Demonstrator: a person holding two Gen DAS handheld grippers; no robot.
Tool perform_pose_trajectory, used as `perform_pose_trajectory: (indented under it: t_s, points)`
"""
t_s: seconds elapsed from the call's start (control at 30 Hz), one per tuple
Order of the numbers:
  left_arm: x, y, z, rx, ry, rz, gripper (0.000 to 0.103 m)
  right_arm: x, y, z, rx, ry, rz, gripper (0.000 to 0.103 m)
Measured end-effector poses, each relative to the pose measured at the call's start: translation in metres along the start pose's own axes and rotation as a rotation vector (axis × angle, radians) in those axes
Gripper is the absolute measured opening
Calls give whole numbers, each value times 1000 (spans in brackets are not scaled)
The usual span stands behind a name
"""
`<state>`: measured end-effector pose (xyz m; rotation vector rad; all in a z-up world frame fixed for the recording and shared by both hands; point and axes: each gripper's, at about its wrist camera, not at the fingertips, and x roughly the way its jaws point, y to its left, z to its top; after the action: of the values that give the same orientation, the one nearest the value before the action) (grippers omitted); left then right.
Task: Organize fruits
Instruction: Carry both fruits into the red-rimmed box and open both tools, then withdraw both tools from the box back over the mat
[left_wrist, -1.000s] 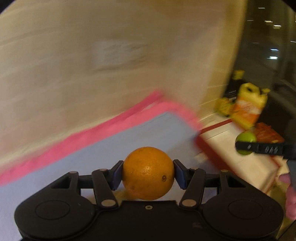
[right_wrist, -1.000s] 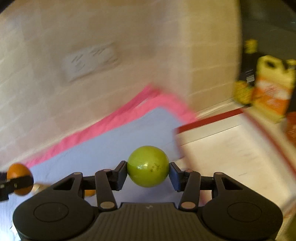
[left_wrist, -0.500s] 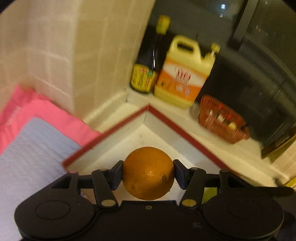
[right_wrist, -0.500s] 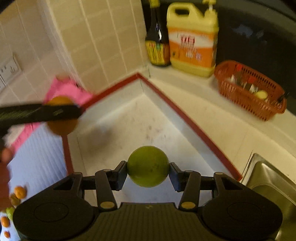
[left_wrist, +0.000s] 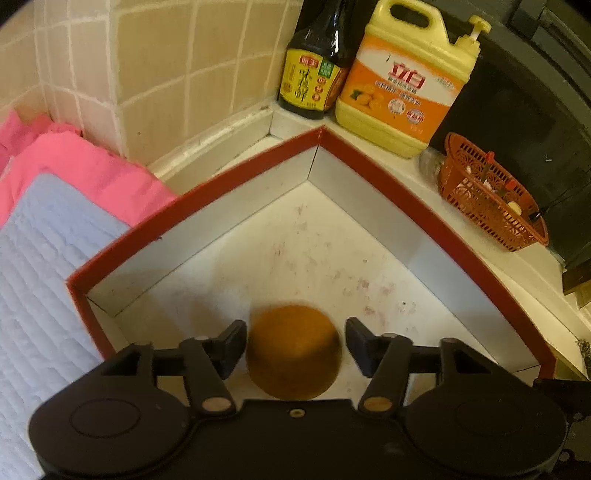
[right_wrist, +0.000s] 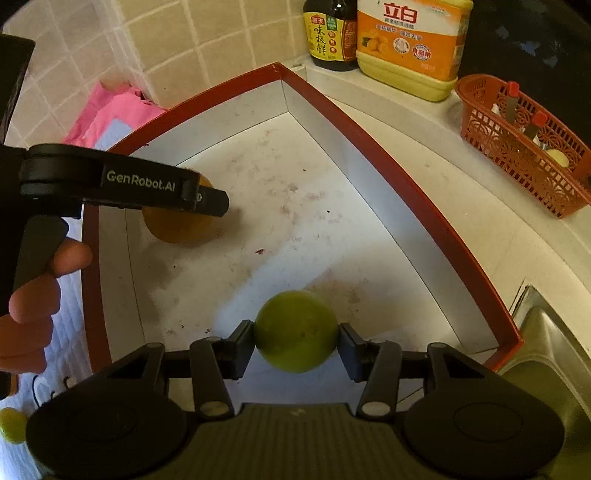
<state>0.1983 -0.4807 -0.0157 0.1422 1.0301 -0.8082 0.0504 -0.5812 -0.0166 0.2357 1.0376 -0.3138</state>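
Observation:
A red-rimmed box (left_wrist: 406, 195) with a stained white floor fills both views. My left gripper (left_wrist: 295, 339) hangs low inside it, and its jaws are opening. The orange (left_wrist: 293, 350) sits blurred between the pads, with a thin gap on each side. In the right wrist view the left gripper (right_wrist: 214, 201) shows from the side, and the orange (right_wrist: 177, 229) lies under it by the box's left wall (right_wrist: 110, 258). My right gripper (right_wrist: 295, 332) is shut on a green fruit (right_wrist: 295, 330), held above the box floor near its front.
A dark sauce bottle (left_wrist: 314, 74) and a yellow detergent jug (left_wrist: 406, 85) stand behind the box's far corner. A red basket (left_wrist: 491, 199) sits at the right, with a sink (right_wrist: 546, 350) beyond. A pink cloth (left_wrist: 92, 173) under a pale mat (left_wrist: 37, 277) lies at the left. A hand (right_wrist: 33, 295) holds the left gripper.
Both grippers swung from over the mat to above the box and sank into it. The left jaws have widened and let go of the orange. The right still holds the green fruit.

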Motion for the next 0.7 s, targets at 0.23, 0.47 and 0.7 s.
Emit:
perform_pose_trajectory:
  t_s: [0.23, 0.47, 0.7]
  points:
    - [-72, 8, -5, -6, -114, -35, 78, -37, 3, 1, -3, -76, 22, 64]
    - [-176, 55, -49, -56, -246, 10, 78, -88, 19, 4, -9, -179, 44, 69]
    - [-290, 144, -108, -122, -324, 223, 78, -119, 80, 8, -97, -258, 122, 77]
